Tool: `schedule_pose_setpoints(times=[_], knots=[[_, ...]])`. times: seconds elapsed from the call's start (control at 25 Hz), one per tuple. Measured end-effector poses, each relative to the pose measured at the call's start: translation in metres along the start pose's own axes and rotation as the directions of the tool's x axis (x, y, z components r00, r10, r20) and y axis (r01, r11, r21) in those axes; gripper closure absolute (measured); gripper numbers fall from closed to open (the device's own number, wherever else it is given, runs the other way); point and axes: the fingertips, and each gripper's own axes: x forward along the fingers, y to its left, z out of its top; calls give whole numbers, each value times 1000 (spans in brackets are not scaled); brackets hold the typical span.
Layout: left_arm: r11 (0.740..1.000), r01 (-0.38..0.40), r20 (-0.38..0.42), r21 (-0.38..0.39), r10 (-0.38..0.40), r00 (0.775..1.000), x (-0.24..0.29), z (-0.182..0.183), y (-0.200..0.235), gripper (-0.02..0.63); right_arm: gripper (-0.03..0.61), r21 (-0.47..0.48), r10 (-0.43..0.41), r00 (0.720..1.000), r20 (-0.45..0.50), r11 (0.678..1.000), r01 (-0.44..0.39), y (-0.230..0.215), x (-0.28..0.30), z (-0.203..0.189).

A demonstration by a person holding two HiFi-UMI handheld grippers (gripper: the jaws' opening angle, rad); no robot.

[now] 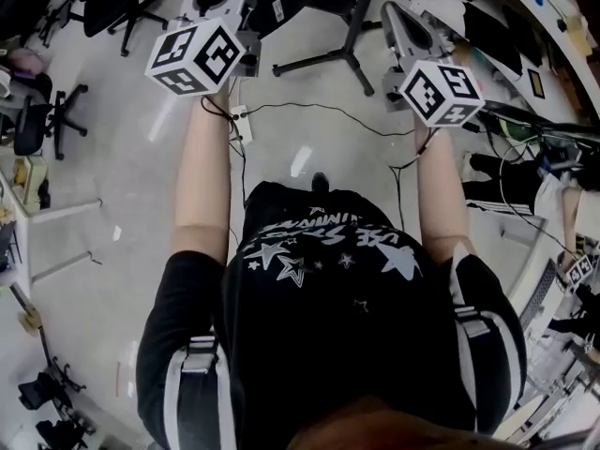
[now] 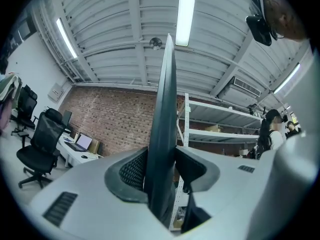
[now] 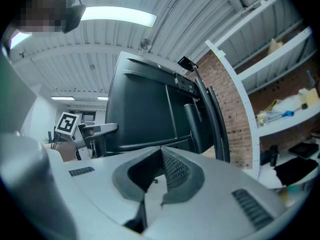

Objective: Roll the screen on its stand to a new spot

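The dark screen point(image 2: 165, 109) stands edge-on between the jaws of my left gripper point(image 2: 160, 171), and both pads press on that edge. In the right gripper view I see the screen's black back point(image 3: 145, 104), with the left gripper point(image 3: 95, 129) holding its far side. My right gripper point(image 3: 161, 156) is short of the back panel, its pads together with nothing between them. In the head view both marker cubes are held out in front, left gripper point(image 1: 230, 7) and right gripper point(image 1: 401, 26), either side of the stand's legged base point(image 1: 349, 56).
Office chairs point(image 1: 131, 3) point(image 1: 47, 111) stand on the floor at the left. A thin cable point(image 1: 309, 111) trails across the floor ahead. Cluttered benches point(image 1: 525, 64) line the right. White shelving point(image 2: 215, 119), a brick wall and a desk with a laptop point(image 2: 82, 143) lie beyond.
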Motion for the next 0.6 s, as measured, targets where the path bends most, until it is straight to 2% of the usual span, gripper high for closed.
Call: schedule_pose_setpoints(times=[0.28,0.6], knots=[[1000,30,-8,-9,-30,1000,-27,4,-7,426,572,19,-80,997,-1,997,80,25,-35,-8],[994,112,-53,-14,-113,992,-67,9,-28,442,572,25,-139,990,-17,990,140,89,-78,-22]])
